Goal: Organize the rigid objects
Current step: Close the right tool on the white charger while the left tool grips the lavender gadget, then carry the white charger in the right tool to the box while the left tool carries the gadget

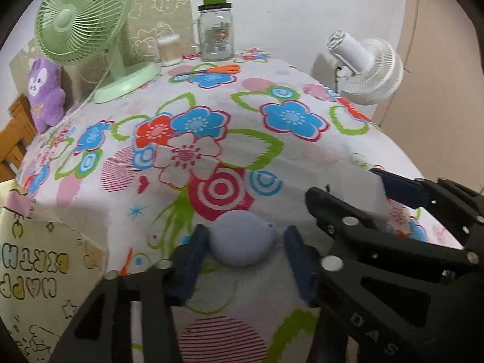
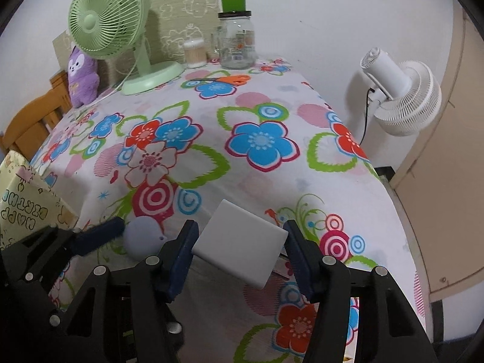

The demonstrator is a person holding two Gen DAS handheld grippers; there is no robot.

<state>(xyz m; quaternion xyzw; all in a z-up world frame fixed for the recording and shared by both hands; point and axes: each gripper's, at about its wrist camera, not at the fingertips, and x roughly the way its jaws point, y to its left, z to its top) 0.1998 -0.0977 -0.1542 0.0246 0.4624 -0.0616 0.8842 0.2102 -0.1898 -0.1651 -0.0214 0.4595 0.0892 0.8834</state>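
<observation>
The left tongs [image 1: 245, 251] stand open around a round lilac object [image 1: 242, 240] on the near tabletop [image 1: 211, 96]; the left pad looks to touch it, the right pad stands apart. Just right of it, the right tongs [image 2: 240, 251] are spread around a white box [image 2: 242, 242], neither pad clearly pressing. A birthday-print box [image 2: 27, 208] sits near left. Far off stand a green fan [image 2: 112, 21], a glass jar [image 2: 237, 40] and orange scissors [image 2: 230, 79].
</observation>
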